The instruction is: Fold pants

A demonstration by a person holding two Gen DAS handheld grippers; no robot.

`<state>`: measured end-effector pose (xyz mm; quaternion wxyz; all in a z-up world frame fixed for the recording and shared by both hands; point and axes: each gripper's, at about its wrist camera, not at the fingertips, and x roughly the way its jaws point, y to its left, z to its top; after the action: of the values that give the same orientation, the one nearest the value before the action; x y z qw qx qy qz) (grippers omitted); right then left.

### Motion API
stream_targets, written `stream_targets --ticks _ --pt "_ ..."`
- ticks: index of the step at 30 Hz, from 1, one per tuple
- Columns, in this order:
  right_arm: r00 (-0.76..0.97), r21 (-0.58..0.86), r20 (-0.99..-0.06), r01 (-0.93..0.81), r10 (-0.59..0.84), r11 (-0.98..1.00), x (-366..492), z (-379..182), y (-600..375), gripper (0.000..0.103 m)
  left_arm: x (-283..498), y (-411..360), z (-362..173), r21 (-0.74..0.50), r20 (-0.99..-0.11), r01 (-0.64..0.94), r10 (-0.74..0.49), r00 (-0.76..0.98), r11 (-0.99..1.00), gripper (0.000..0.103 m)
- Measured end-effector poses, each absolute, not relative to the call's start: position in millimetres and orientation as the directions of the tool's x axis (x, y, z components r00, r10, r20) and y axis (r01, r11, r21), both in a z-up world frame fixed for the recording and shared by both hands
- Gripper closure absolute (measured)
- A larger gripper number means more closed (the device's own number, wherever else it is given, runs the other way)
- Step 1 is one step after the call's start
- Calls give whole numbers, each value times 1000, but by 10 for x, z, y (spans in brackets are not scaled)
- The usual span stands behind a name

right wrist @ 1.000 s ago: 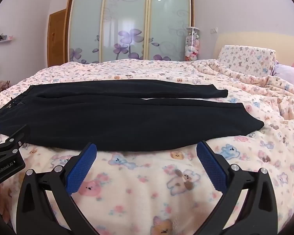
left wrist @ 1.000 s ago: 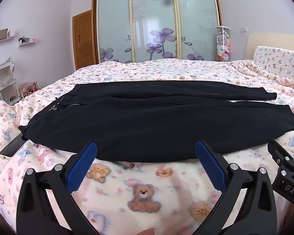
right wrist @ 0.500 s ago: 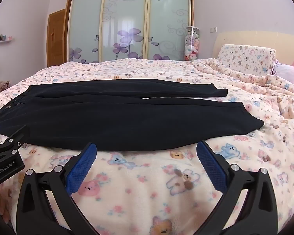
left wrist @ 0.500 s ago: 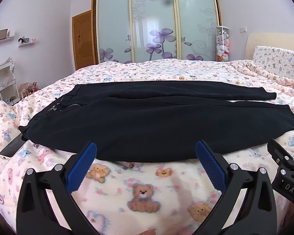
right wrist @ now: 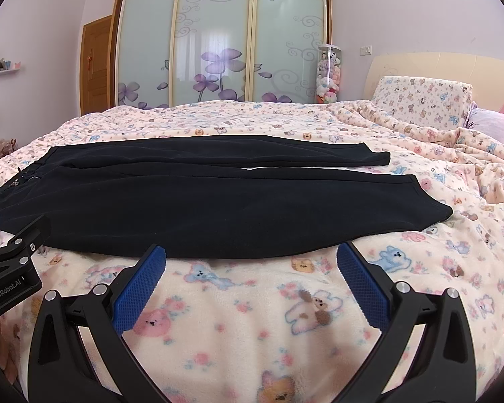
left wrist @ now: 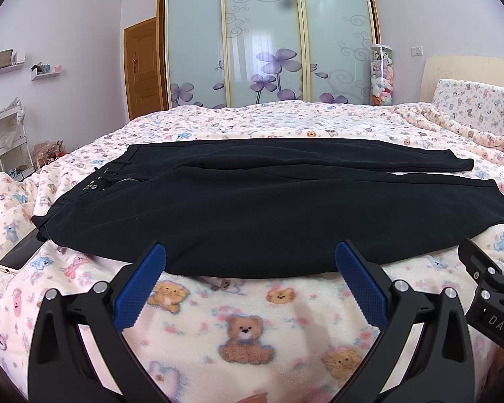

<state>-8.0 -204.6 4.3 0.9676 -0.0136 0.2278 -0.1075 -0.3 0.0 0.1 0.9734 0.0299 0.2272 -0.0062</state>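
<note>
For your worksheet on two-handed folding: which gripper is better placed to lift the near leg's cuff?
Probably the right gripper: open, it faces the black pants nearer their cuff end. The left gripper faces nearer the waistband.

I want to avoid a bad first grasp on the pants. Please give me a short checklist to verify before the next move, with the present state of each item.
1. Left gripper open and holding nothing: ok.
2. Right gripper open and holding nothing: ok.
3. Black pants lie flat on the blanket, both legs spread side by side: ok.
4. Near edge of the pants lies just ahead of both pairs of fingers, not yet between them: ok for an approach.
5. Phone lies beside the waistband corner, maybe partly under it: not ok, it could be dragged.
6. Whether the cloth is smooth underneath: cannot tell.
</note>
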Motion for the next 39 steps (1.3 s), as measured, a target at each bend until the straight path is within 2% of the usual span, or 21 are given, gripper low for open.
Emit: stream_targets --ticks 39 --pt "871 -78 -441 203 -217 976 -64 -13 -2017 1 -1 2 0 53 -445 26 0 896 998 2"
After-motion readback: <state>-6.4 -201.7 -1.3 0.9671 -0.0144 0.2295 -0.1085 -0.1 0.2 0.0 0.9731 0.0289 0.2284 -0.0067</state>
